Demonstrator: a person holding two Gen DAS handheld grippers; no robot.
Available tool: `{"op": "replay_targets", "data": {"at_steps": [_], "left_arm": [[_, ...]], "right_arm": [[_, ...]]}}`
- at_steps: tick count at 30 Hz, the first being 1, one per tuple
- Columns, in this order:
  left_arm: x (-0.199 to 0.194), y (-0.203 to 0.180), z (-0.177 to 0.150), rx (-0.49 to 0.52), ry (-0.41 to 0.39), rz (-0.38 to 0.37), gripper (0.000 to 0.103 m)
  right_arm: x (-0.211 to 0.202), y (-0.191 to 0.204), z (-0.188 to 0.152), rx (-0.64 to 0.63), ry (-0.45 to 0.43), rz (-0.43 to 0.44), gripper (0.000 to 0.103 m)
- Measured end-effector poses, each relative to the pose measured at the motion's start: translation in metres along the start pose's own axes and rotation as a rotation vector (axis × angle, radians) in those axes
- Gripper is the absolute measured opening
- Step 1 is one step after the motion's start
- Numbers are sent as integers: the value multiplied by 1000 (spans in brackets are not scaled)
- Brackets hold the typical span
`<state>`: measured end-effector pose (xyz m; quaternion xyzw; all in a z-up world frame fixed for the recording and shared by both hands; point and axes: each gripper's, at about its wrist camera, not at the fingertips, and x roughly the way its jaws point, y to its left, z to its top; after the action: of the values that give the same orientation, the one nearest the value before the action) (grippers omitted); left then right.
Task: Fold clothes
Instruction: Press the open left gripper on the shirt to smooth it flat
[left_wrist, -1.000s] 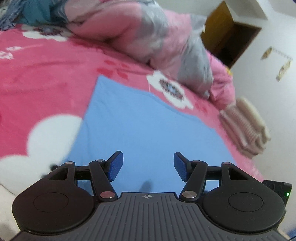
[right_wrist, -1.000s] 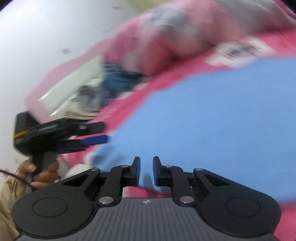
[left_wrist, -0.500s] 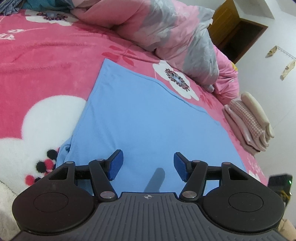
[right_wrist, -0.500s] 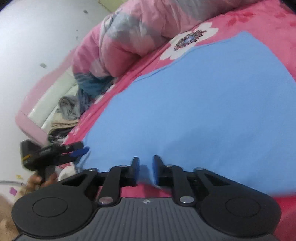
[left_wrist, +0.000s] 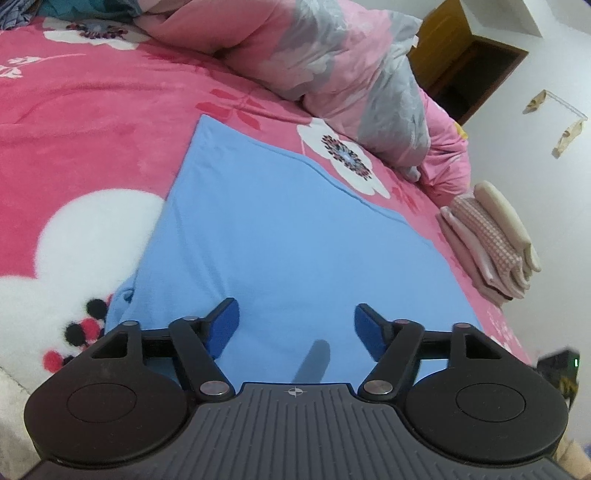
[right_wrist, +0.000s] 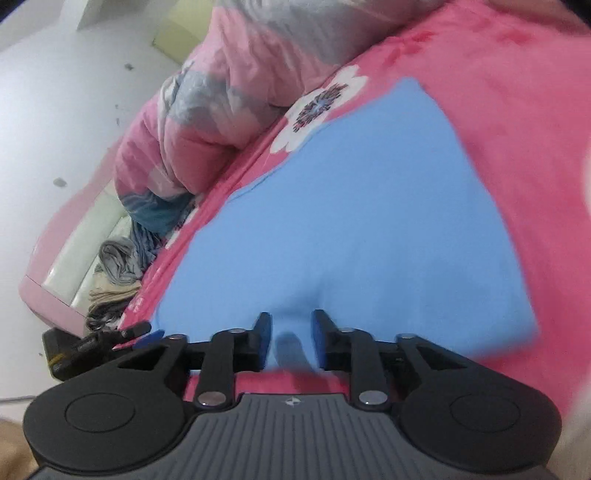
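Pink flowered bed (left_wrist: 92, 122), rumpled quilt (left_wrist: 332, 62) bunched along the far edge, a folded stack (left_wrist: 491, 240) near the right edge. Blue cloth (left_wrist: 280, 236) spread flat mid-bed, near hem close to the near edge, left near corner slightly rucked. Probably light, soft and limp; likely to sag and slide on the fleece, so best pinched at the near corners or along the hem. Left gripper (left_wrist: 295, 325) just opened wider, hovering over the near hem, nothing between the jaws. Right gripper (right_wrist: 291, 332) just opening, narrowly parted, a small ridge of cloth between the jaws, not visibly pressed.
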<state>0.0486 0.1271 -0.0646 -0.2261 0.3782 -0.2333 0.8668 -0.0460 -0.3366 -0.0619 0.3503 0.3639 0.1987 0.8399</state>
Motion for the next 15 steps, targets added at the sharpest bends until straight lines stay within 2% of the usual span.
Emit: {"op": "replay_targets", "data": {"at_steps": [4, 8, 11, 12, 13, 15], "left_arm": [[2, -7, 0, 38, 14, 2, 84], [4, -15, -1, 59, 13, 23, 90], [3, -18, -3, 65, 11, 26, 96], [3, -18, -3, 64, 11, 25, 96], [3, -17, -3, 63, 11, 24, 96], [3, -15, -2, 55, 11, 17, 96]], "right_arm": [[-25, 1, -11, 38, -42, 8, 26], [-26, 5, 9, 52, -184, 50, 26], [-15, -10, 17, 128, -196, -52, 26], [-12, -16, 15, 156, -178, -106, 19], [-15, -22, 10, 172, -174, -122, 13], [-31, -24, -2, 194, -185, -132, 14]]}}
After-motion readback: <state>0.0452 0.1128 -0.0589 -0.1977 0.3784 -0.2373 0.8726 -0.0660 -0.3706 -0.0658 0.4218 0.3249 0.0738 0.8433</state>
